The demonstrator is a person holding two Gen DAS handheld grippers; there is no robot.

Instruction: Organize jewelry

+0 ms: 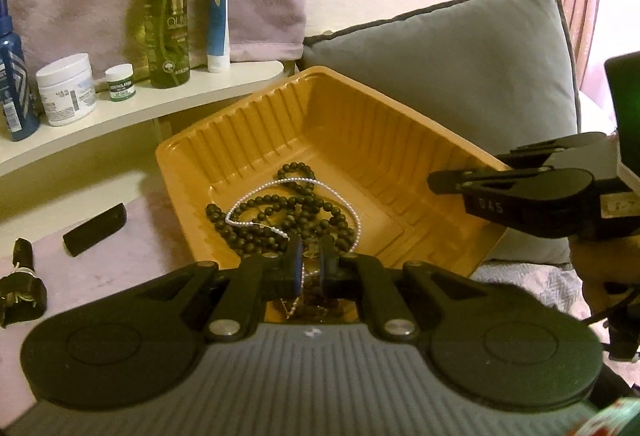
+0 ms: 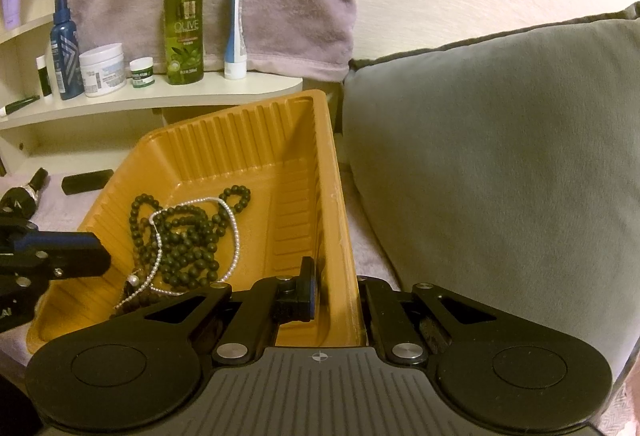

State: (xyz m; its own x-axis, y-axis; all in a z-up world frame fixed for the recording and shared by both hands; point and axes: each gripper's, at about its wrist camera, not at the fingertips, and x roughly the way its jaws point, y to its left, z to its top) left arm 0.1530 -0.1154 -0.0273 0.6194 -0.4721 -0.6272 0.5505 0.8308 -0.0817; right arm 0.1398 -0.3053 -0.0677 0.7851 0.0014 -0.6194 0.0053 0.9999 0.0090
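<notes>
An orange plastic tray point(image 1: 340, 108) point(image 2: 248, 140) rests tilted against a grey cushion. In it lie a dark bead necklace point(image 1: 280, 208) point(image 2: 188, 236) and a thin pearl chain point(image 1: 296, 182) point(image 2: 234, 224). My left gripper point(image 1: 311, 260) hovers over the tray's near edge, its fingers nearly closed around a small pendant on a chain that hangs below them. It also shows in the right wrist view point(image 2: 92, 252). My right gripper point(image 2: 336, 288) is shut on the tray's right wall, one finger inside and one outside. It also shows in the left wrist view point(image 1: 452, 180).
A grey cushion point(image 1: 460, 84) point(image 2: 500, 164) stands behind and right of the tray. A white shelf point(image 1: 132, 104) point(image 2: 160, 96) holds an olive spray bottle point(image 2: 184, 20), a blue tube, jars and a blue bottle. A black bar point(image 1: 96, 224) and a small dark bottle point(image 1: 22, 284) lie on the lilac cloth at left.
</notes>
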